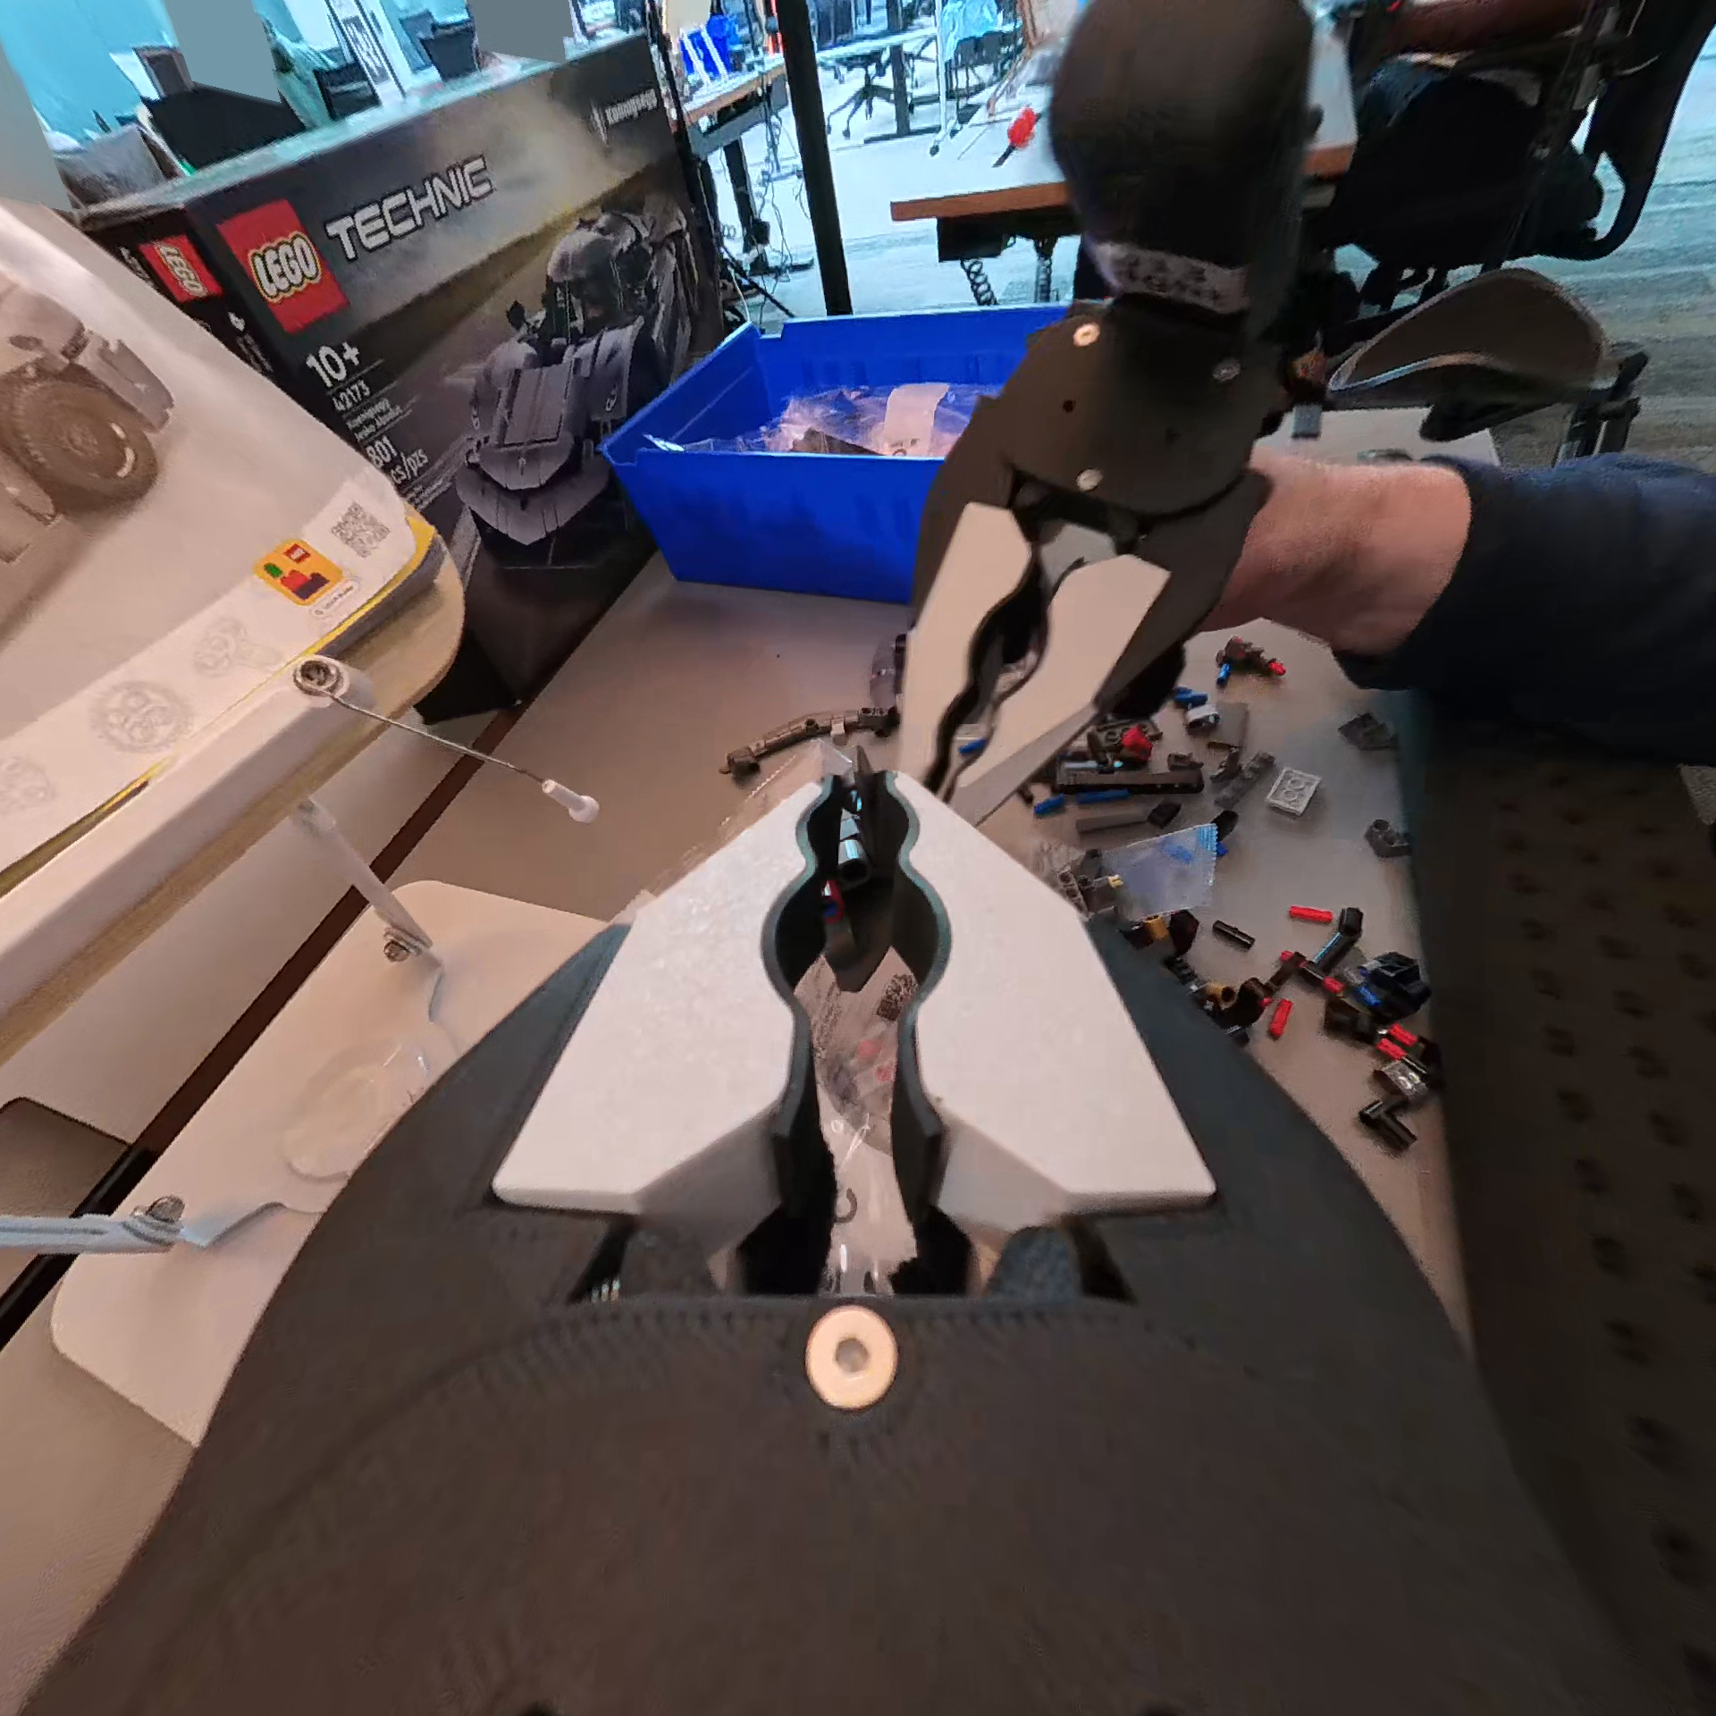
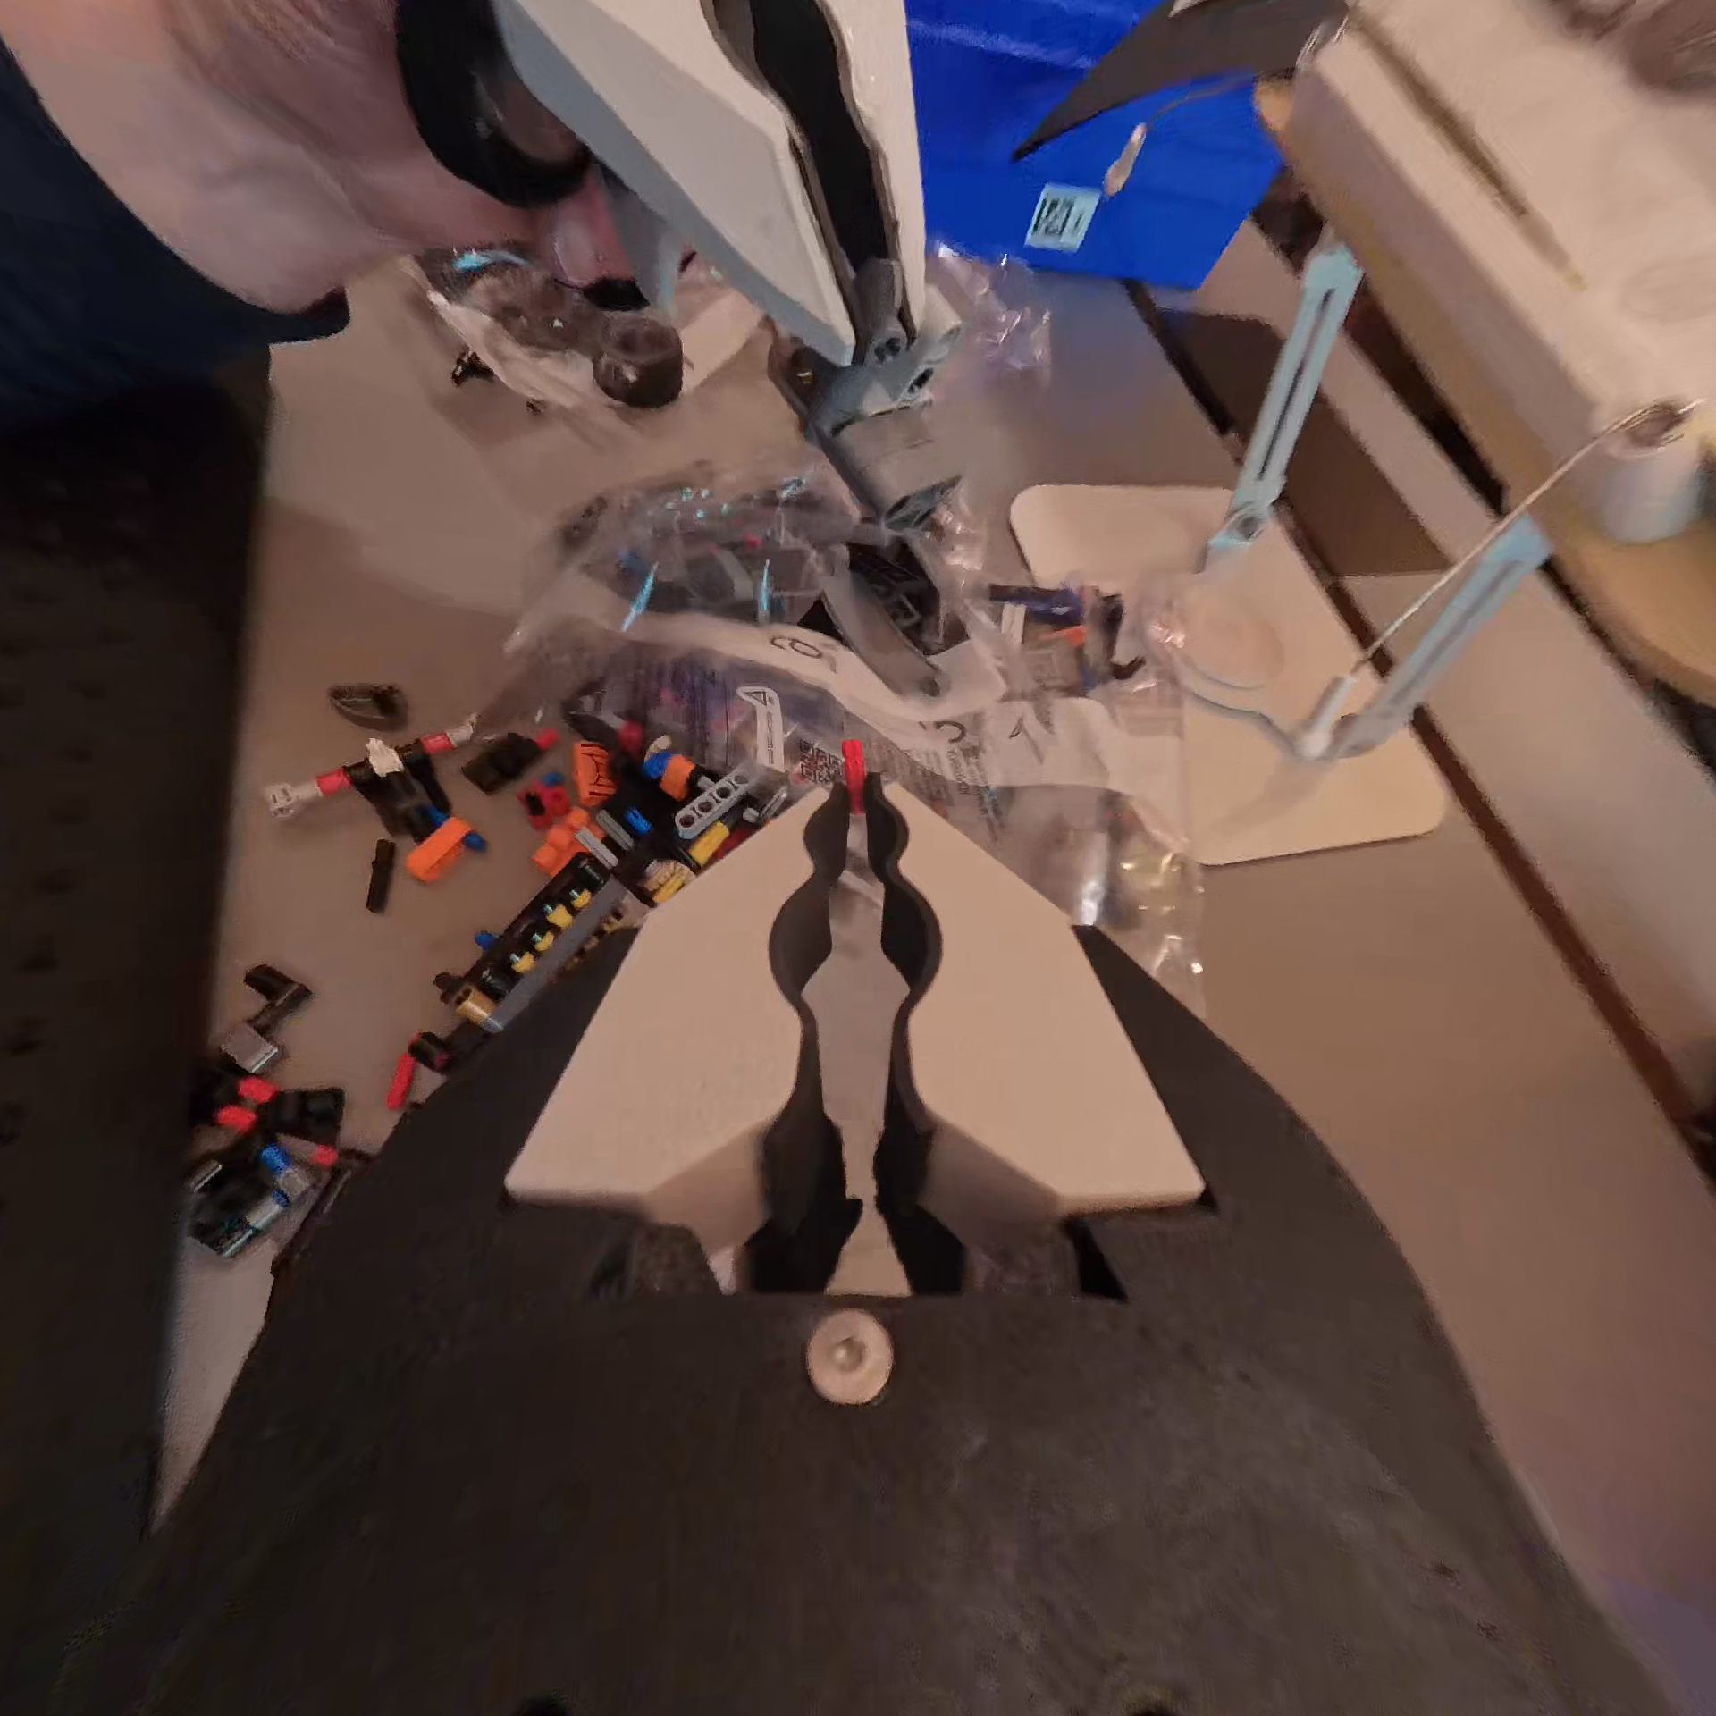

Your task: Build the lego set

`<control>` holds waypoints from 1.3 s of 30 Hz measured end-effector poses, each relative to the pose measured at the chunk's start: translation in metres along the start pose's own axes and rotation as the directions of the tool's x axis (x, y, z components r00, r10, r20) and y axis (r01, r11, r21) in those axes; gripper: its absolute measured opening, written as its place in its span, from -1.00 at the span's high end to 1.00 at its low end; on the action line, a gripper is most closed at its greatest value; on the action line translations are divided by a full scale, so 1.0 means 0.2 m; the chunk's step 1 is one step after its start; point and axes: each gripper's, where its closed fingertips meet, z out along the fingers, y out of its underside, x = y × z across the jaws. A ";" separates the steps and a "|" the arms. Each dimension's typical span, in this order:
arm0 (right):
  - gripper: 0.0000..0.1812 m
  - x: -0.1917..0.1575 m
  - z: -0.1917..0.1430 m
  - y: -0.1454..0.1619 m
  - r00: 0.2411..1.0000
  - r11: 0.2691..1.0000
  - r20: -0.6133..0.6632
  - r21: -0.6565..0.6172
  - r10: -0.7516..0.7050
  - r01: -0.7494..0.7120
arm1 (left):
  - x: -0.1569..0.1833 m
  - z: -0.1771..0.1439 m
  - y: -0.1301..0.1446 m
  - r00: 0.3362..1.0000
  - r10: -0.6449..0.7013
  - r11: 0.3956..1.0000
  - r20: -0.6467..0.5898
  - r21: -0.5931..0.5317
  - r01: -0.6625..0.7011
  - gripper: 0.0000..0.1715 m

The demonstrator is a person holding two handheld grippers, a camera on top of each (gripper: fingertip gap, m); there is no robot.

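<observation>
Left wrist view looks along the left gripper (image 1: 859, 789), whose fingers are clamped on a small grey-and-black assembly (image 1: 859, 836) that pokes up between the tips. Just past it the right gripper (image 1: 966, 771) reaches in from above, a hand (image 1: 1337, 548) behind it, its tips near the left tips but, as far as I can tell, not touching. Loose pieces (image 1: 1300, 947) lie scattered on the table (image 1: 650, 706) to the right, with a torn bag (image 1: 1165, 864) among them. Farther back stand a blue bin (image 1: 789, 520) of unopened bags and the set's box (image 1: 446, 306); an instruction booklet (image 1: 167, 520) rests on a stand at left. Right wrist view shows the right gripper (image 2: 854, 789) pinched on a red pin (image 2: 852, 775) at its very tips. Above, the left gripper (image 2: 877, 316) holds the assembly (image 2: 882, 409), a short grey stack hanging from its tips. Under both lie plastic bags (image 2: 836, 650), some still full, and more loose pieces (image 2: 557, 836) at left. Judging by this, the build is at an early stage: only a small sub-assembly exists, most parts are unsorted or bagged, and the pin is not yet seated. The next move is likely to press the pin into a hole of the assembly.
</observation>
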 end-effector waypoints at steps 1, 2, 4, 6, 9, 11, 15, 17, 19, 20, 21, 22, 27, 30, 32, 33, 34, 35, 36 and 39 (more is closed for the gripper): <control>0.99 0.02 0.04 0.02 1.000 0.999 -0.012 -0.036 0.018 -0.019 | 0.01 0.01 0.01 1.000 0.002 1.000 -0.003 -0.006 -0.002 0.95; 0.99 0.05 0.08 0.04 0.999 0.998 -0.033 -0.063 0.023 -0.025 | 0.01 0.01 0.01 1.000 0.001 1.000 -0.006 -0.009 -0.001 0.95; 0.98 0.07 0.14 0.04 0.999 0.997 -0.042 -0.073 0.008 -0.011 | 0.00 0.01 0.01 1.000 -0.007 1.000 -0.002 -0.011 0.007 0.95; 0.91 0.11 0.17 0.07 0.996 0.994 -0.092 -0.106 0.002 -0.012 | -0.01 0.01 0.02 1.000 -0.019 1.000 -0.004 -0.005 0.019 0.95; 0.89 0.13 0.15 0.06 0.994 0.997 -0.096 -0.063 0.045 -0.051 | -0.01 0.01 0.02 0.999 -0.031 1.000 -0.009 -0.002 0.031 0.95; 0.87 0.15 0.11 0.04 0.993 0.997 -0.088 -0.025 0.077 -0.079 | -0.01 0.01 0.02 0.999 -0.037 0.999 -0.019 0.006 0.037 0.95; 0.87 0.07 -0.02 -0.13 0.995 0.979 0.015 0.179 0.101 -0.102 | 0.02 0.03 0.02 0.996 -0.061 0.998 -0.062 0.016 0.062 0.95; 0.73 0.02 -0.05 -0.19 0.995 0.966 0.053 0.239 0.083 -0.093 | 0.05 0.05 0.02 0.993 -0.070 0.997 -0.090 0.023 0.072 0.95; 0.67 -0.02 -0.05 -0.23 0.995 0.960 0.067 0.267 0.069 -0.085 | 0.08 0.06 0.01 0.990 -0.074 0.996 -0.119 0.030 0.079 0.95; 0.61 -0.03 -0.04 -0.24 0.995 0.958 0.079 0.273 0.068 -0.087 | 0.09 0.07 0.01 0.988 -0.077 0.996 -0.135 0.038 0.083 0.95; 0.59 -0.04 -0.03 -0.24 0.993 0.958 0.092 0.273 0.070 -0.093 | 0.10 0.08 0.00 0.987 -0.078 0.995 -0.142 0.043 0.085 0.95; 0.59 -0.06 -0.02 -0.24 0.992 0.957 0.108 0.274 0.071 -0.098 | 0.11 0.08 0.00 0.985 -0.080 0.995 -0.151 0.048 0.088 0.95; 0.70 -0.07 0.00 -0.23 0.983 0.955 0.147 0.261 0.107 -0.143 | 0.14 0.09 -0.03 0.978 -0.095 0.991 -0.184 0.075 0.110 0.96; 0.72 -0.08 -0.01 -0.22 0.985 0.957 0.142 0.257 0.102 -0.136 | 0.14 0.10 -0.04 0.978 -0.100 0.989 -0.182 0.090 0.118 0.96; 0.73 -0.07 -0.01 -0.21 0.988 0.964 0.124 0.236 0.093 -0.120 | 0.13 0.11 -0.02 0.979 -0.114 0.989 -0.166 0.070 0.127 0.96; 0.73 -0.07 0.00 -0.19 0.990 0.970 0.109 0.216 0.085 -0.107 | 0.13 0.12 -0.01 0.980 -0.120 0.990 -0.159 0.057 0.131 0.95; 0.74 -0.06 0.00 -0.18 0.994 0.976 0.087 0.198 0.070 -0.086 | 0.13 0.12 -0.01 0.981 -0.120 0.989 -0.154 0.063 0.131 0.96; 0.75 -0.06 0.00 -0.18 0.996 0.979 0.071 0.193 0.053 -0.066 | 0.13 0.12 -0.02 0.982 -0.117 0.990 -0.152 0.067 0.128 0.96; 0.76 -0.07 0.00 -0.18 0.995 0.978 0.080 0.194 0.056 -0.071 | 0.12 0.11 -0.03 0.984 -0.111 0.990 -0.137 0.073 0.122 0.97; 0.80 -0.08 0.00 -0.19 0.996 0.976 0.076 0.206 0.057 -0.071 | 0.12 0.10 -0.05 0.987 -0.096 0.990 -0.127 0.088 0.107 0.97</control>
